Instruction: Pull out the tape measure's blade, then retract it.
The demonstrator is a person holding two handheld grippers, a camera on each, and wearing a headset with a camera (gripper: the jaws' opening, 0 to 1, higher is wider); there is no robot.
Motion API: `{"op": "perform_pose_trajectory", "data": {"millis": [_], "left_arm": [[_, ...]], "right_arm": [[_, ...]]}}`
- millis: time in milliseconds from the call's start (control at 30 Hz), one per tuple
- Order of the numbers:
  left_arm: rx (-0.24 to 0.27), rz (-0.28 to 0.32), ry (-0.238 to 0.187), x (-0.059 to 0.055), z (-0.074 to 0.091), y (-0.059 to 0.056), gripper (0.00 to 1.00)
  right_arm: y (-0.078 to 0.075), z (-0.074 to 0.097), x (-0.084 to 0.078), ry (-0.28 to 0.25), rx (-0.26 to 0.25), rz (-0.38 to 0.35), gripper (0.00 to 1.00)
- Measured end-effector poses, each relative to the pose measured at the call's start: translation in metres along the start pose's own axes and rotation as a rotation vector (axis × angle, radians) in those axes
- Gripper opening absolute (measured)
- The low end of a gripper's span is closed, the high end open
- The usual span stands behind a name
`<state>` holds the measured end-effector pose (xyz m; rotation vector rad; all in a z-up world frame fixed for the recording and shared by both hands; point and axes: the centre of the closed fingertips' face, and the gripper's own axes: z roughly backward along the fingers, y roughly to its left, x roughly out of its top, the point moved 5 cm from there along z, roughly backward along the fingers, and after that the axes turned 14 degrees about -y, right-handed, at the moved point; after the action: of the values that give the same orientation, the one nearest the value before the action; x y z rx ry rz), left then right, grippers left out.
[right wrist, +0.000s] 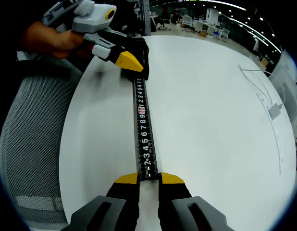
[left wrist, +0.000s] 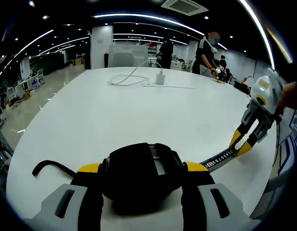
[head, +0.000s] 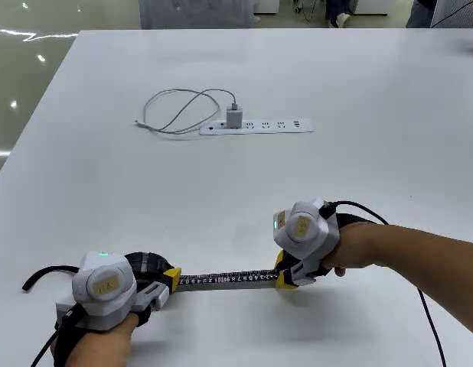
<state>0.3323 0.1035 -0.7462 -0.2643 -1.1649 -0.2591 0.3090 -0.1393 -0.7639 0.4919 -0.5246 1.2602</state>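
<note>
While the black, rounded tape-measure case [left wrist: 141, 173] sits clamped between the yellow-tipped jaws of the left gripper [head: 164, 284], its dark blade [right wrist: 142, 125] with pale numerals runs straight across to the right gripper [right wrist: 148, 179], whose jaws are pinched onto the blade's free end. In the head view both grippers lie at the near edge of the broad white table [head: 221, 191]: the left one at lower left, the right one to the right of centre, and the extended blade spans the gap between them, just above the tabletop. A thin black strap [head: 39, 277] curls away from the case on its far-left side and rests on the table. In the right gripper view the numerals read upward from the jaws toward the case, with a red mark partway along. Well apart from the work, toward the far side of the table, lies a long white power strip [head: 271, 126]. A small white charger block [head: 234, 117] is plugged into it, and a looped white cable [head: 179, 113] trails off to its left.
</note>
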Motion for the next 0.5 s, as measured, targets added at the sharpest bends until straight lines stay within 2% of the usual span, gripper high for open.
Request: {"op": "perform_pose_trajectory", "data": {"millis": [500], "left_arm": [[-0.011, 0.001, 0.004, 0.0002, 0.0005, -0.0003, 0.62]], "right_arm": [[0.0013, -0.0022, 0.0043, -0.011, 0.005, 0.008, 0.1]]}}
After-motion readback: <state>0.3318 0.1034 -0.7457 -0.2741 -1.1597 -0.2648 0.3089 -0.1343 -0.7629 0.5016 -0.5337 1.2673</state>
